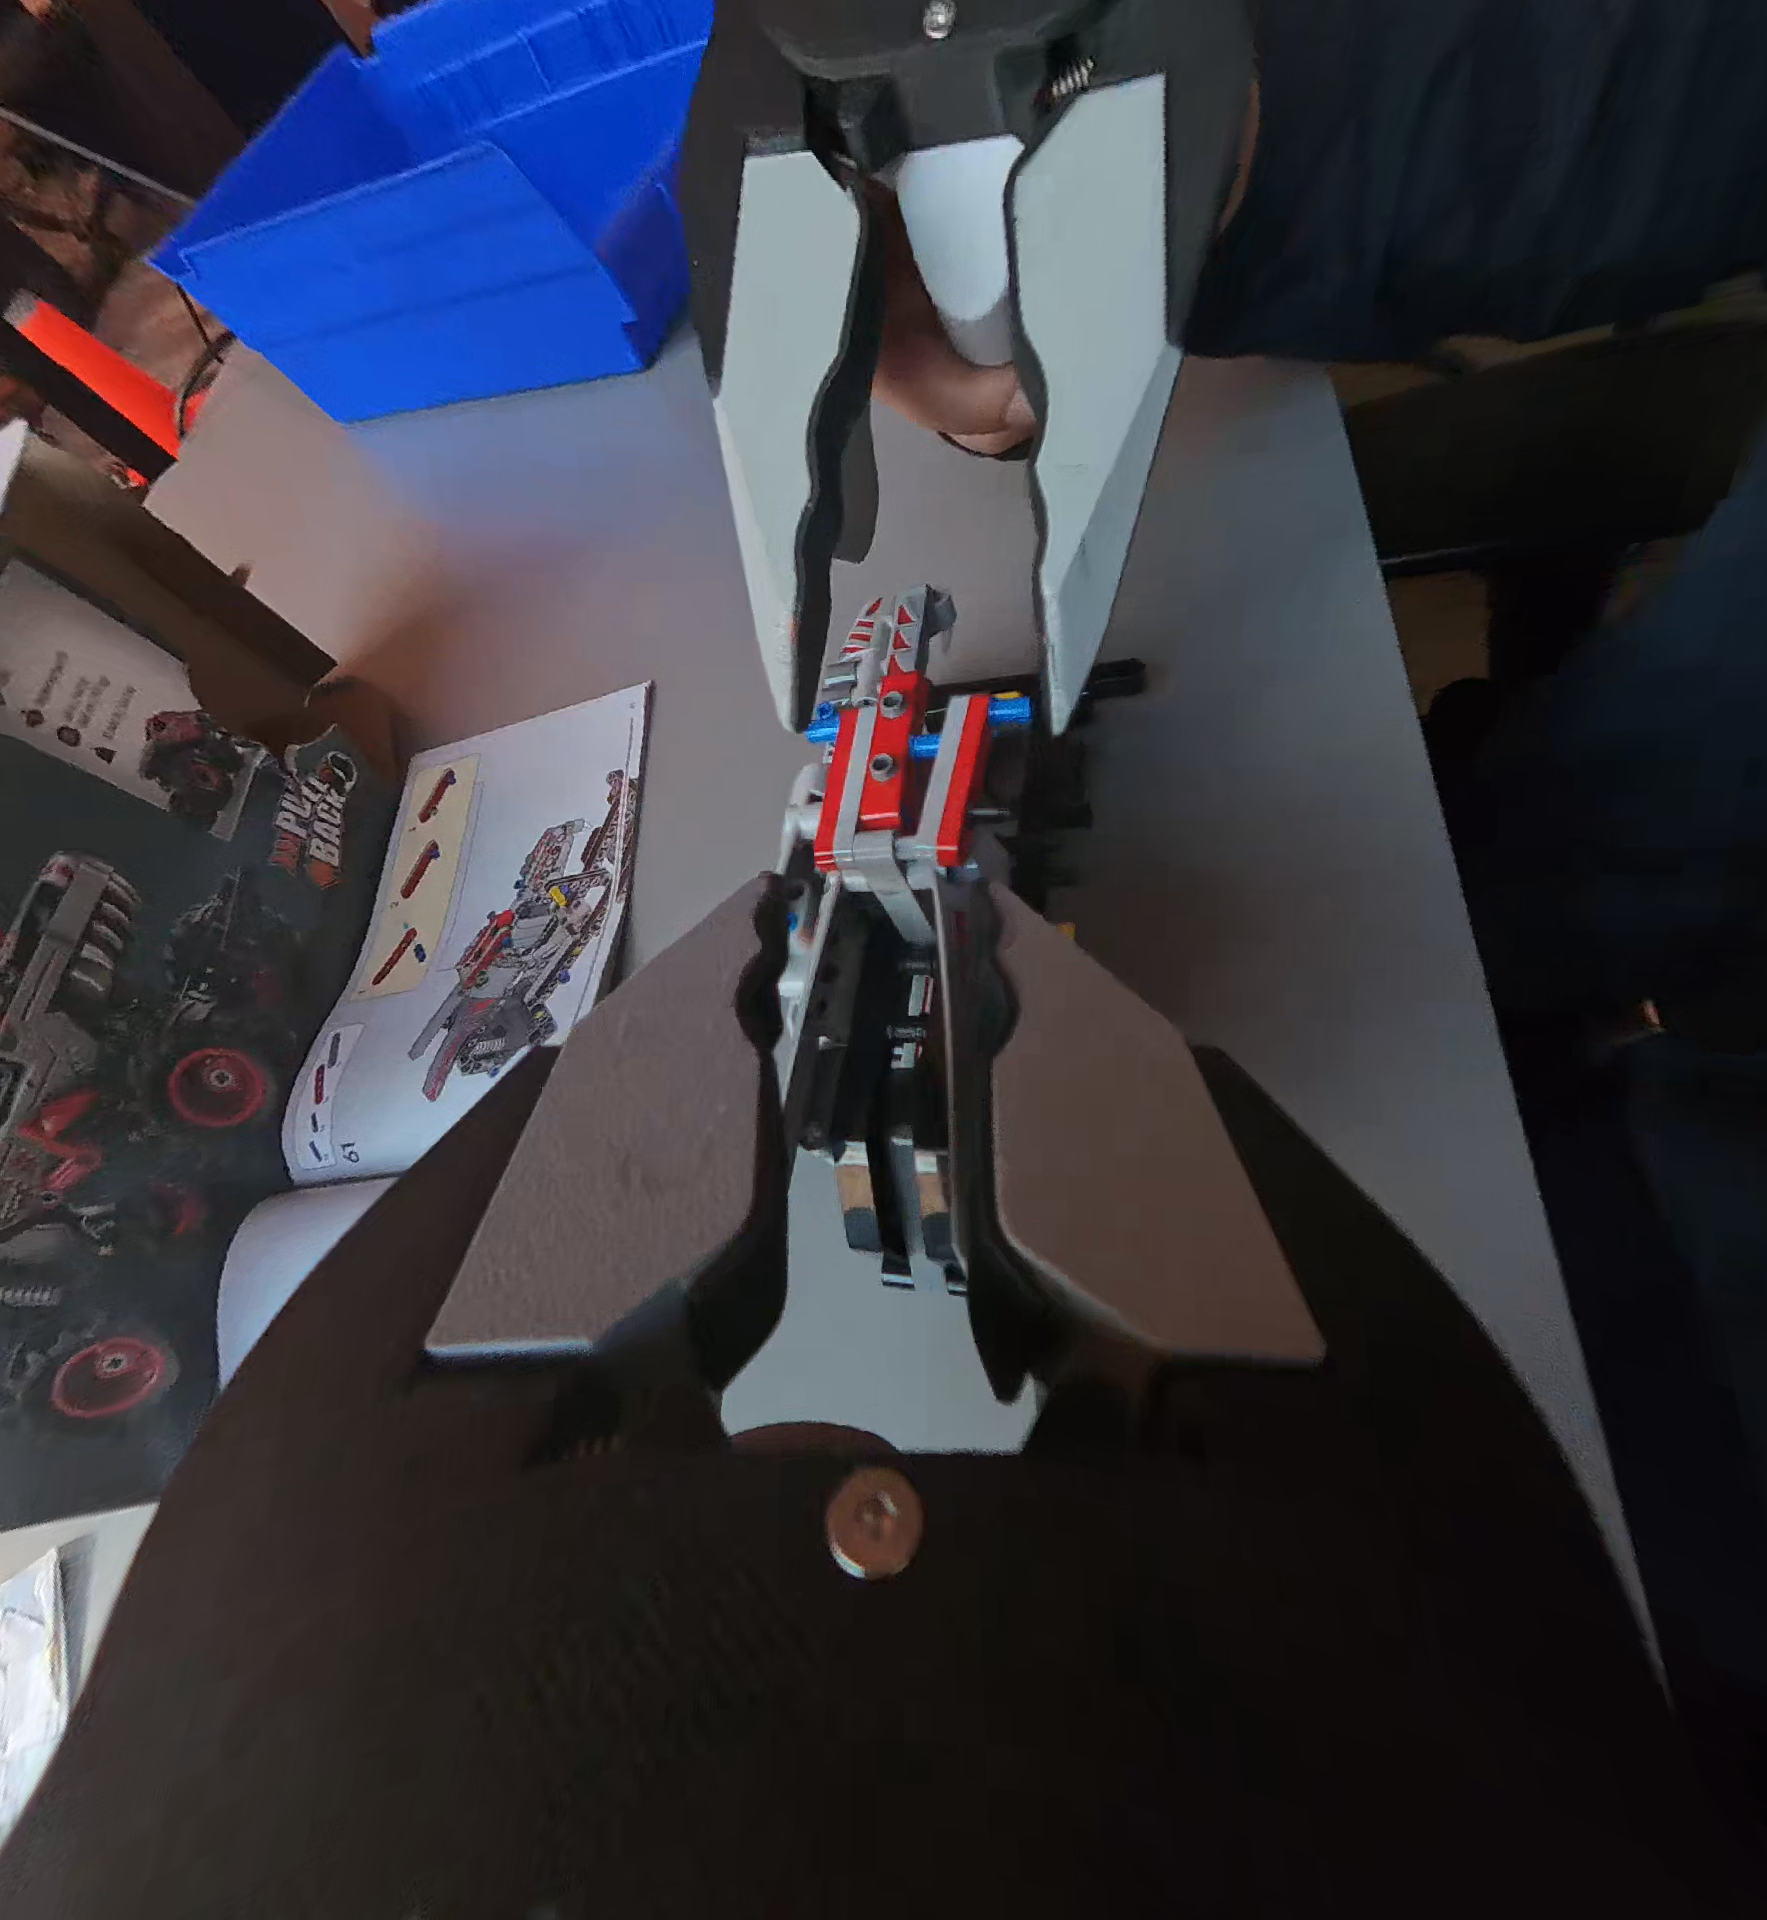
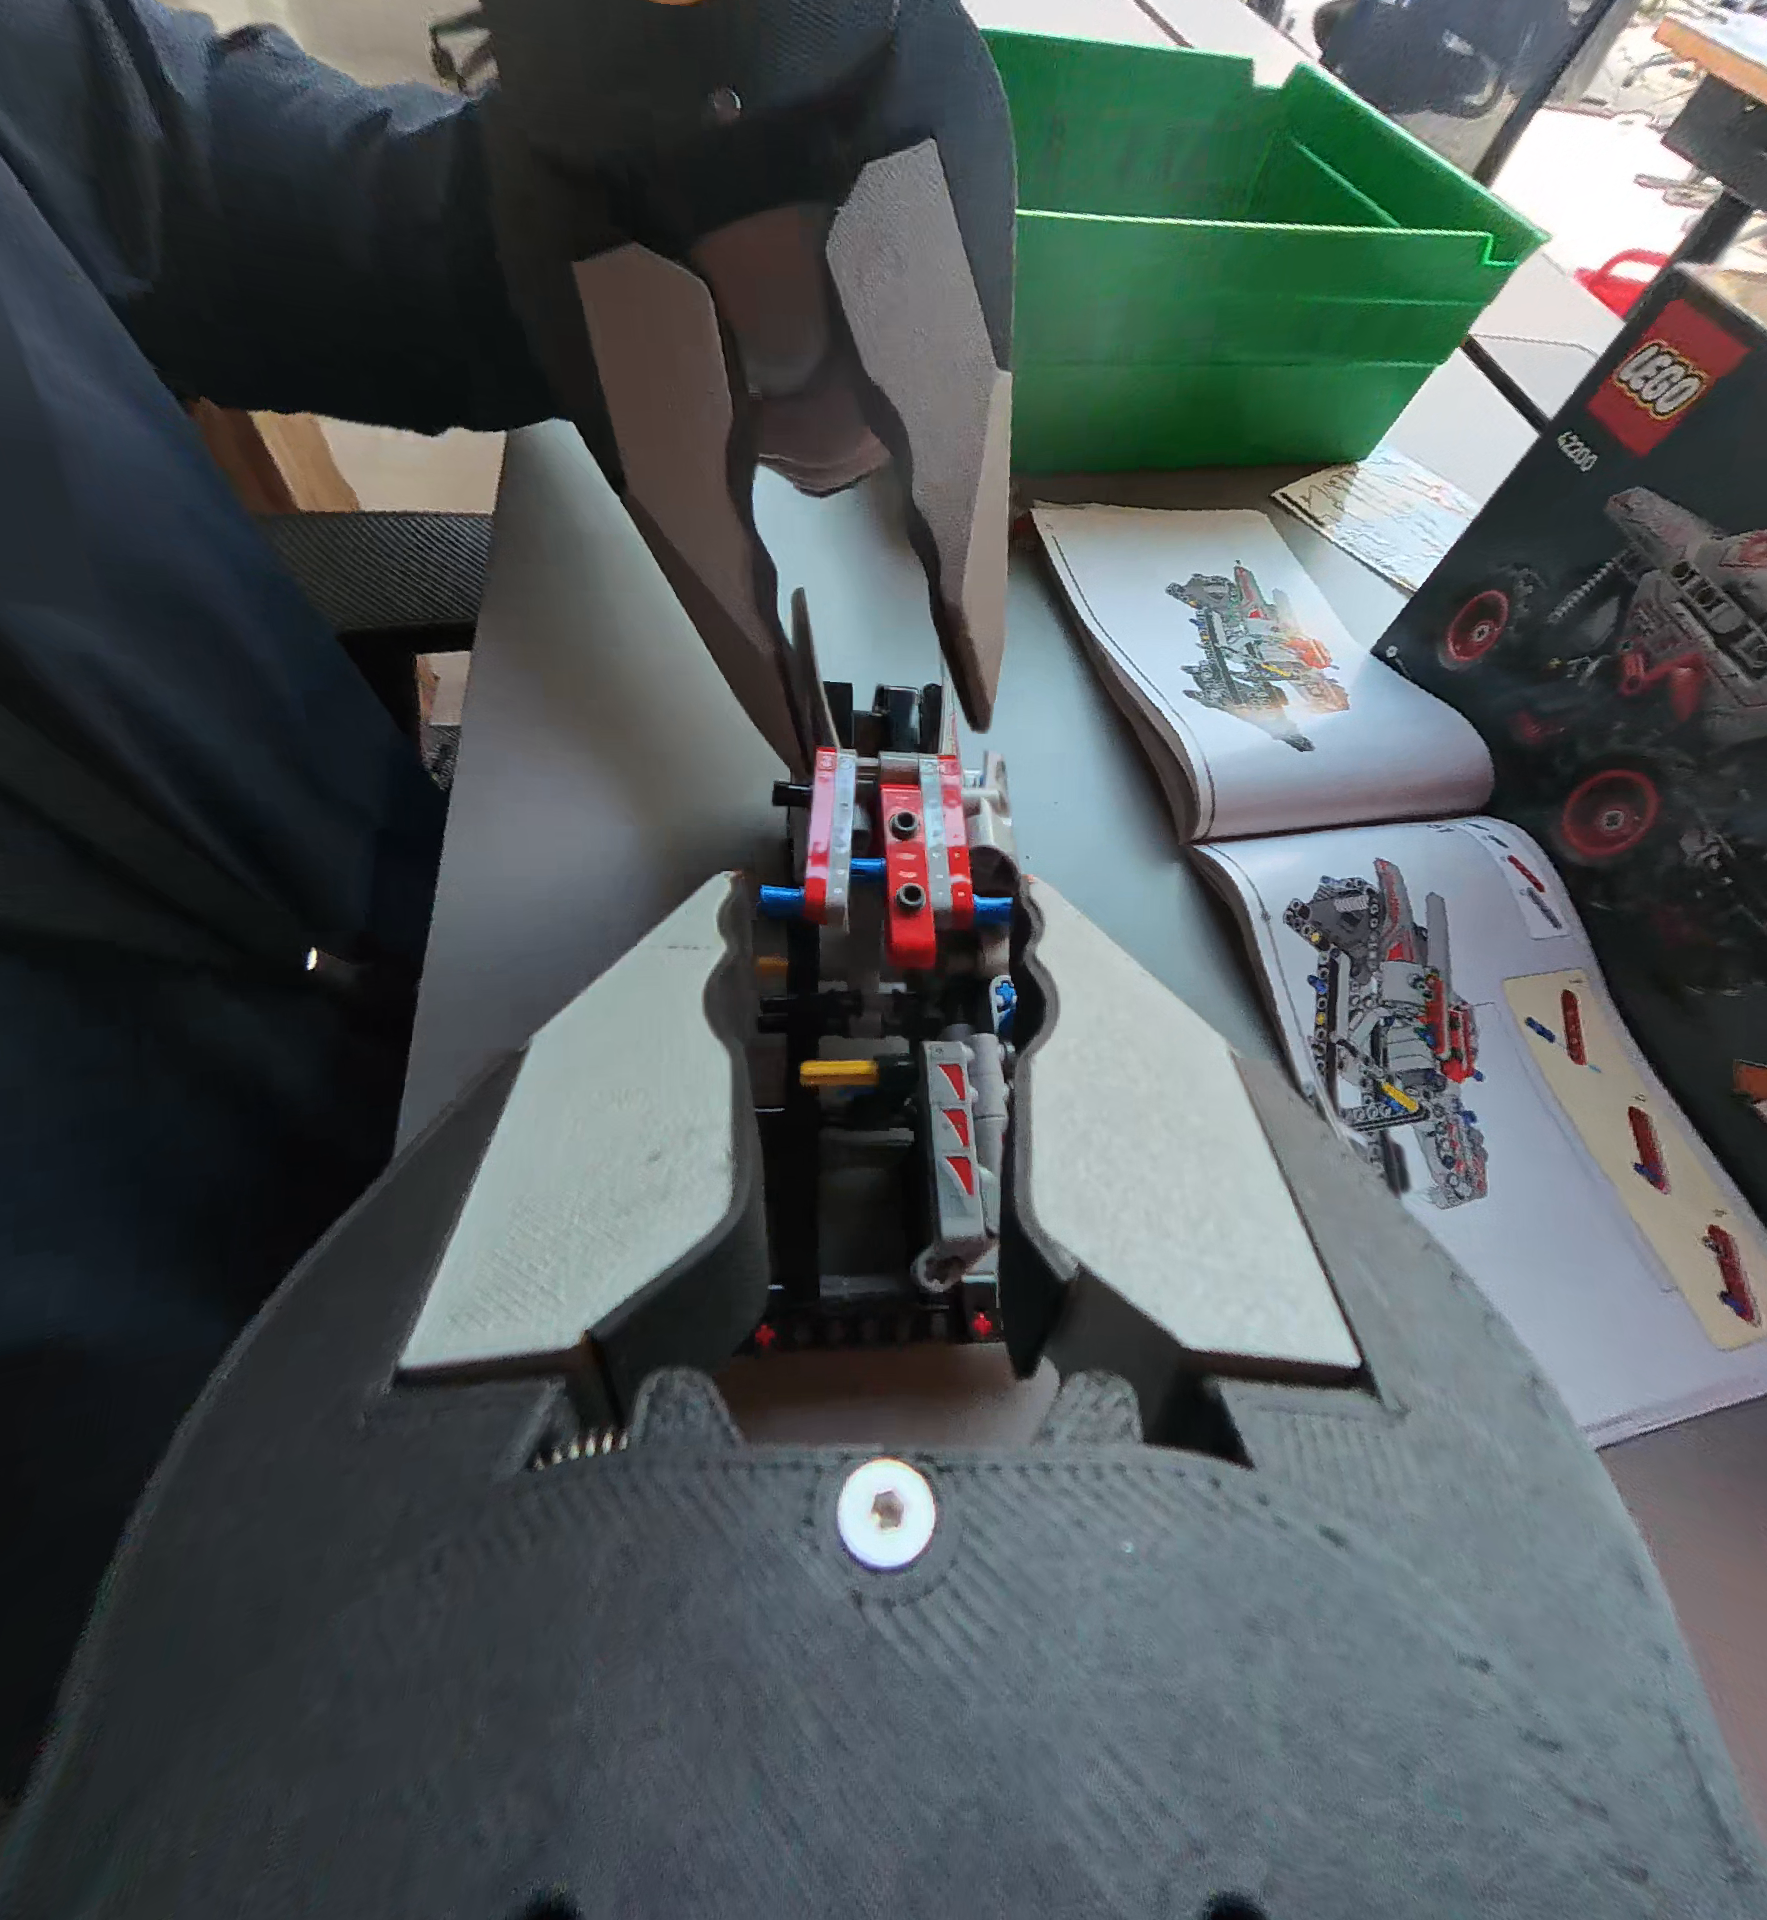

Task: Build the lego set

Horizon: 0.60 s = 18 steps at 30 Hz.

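There are two tongs, the left tongs (image 1: 874, 914) and the right tongs (image 2: 879, 935), and between them one half-built model (image 2: 884, 997). On the surface (image 1: 505, 582) there are one open instruction booklet (image 2: 1378, 935), one set box (image 2: 1689, 727), one blue bin (image 1: 422, 229) and one green bin (image 2: 1222, 291).

Left claw (image 1: 874, 904) clamped on lego model (image 1: 884, 821), right claw (image 1: 920, 717) opposite, open instruction booklet (image 1: 505, 935) beside

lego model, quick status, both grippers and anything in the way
Left gripper and right gripper both shut on the lego model, one at each end. Model part-built, held over the table. Open instruction booklet off to the side, nothing blocking.
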### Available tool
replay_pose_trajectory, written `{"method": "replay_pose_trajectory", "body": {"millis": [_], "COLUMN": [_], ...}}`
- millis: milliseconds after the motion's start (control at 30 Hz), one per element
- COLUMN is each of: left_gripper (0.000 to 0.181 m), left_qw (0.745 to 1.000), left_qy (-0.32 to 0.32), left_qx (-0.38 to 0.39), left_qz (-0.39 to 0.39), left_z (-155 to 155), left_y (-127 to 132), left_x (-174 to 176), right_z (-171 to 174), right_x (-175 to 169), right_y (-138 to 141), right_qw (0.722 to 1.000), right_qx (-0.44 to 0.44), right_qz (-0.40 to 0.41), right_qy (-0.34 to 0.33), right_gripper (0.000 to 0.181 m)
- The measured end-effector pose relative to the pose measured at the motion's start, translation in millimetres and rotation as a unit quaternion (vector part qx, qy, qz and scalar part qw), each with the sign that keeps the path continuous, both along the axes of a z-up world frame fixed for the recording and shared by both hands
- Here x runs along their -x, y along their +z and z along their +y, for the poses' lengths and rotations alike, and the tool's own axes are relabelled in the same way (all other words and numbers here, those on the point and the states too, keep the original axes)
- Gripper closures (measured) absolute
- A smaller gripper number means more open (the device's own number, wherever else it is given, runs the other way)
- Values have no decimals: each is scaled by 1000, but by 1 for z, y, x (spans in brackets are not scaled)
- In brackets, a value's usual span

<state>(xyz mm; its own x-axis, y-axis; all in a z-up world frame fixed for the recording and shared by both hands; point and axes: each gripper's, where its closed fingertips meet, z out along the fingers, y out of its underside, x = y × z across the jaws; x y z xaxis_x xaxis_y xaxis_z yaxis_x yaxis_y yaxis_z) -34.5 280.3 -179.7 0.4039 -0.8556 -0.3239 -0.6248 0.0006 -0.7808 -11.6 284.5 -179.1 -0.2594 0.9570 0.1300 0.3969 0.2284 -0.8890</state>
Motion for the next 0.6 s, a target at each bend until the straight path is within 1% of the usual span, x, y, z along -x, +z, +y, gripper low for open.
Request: {"method": "replay_pose_trajectory", "body": {"millis": [100, 267, 400, 500, 600], "left_gripper": [150, 153, 154, 155, 155], "left_qw": [999, 997, 995, 995, 995], "left_qy": [-19, -41, -53, -58, -57], "left_qx": [32, 58, 80, 87, 87], "left_qz": [10, -1, 3, 5, 1], "left_z": [0, 1, 1, 1, 2], "left_y": [-5, 0, -2, -4, -4], "left_x": [-2, -4, -5, -6, -7], "right_z": [6, 10, 10, 10, 8], "right_x": [-6, -11, -9, -7, -6], "right_y": [-1, -2, 1, 0, 0], "right_qw": [1000, 1000, 999, 999, 998], "right_qx": [10, 1, 31, 46, 58], "right_qz": [-3, 3, 15, 18, 19], "right_qy": [-1, 4, 10, 12, 22], "right_gripper": [134, 140, 139, 139, 146]}}
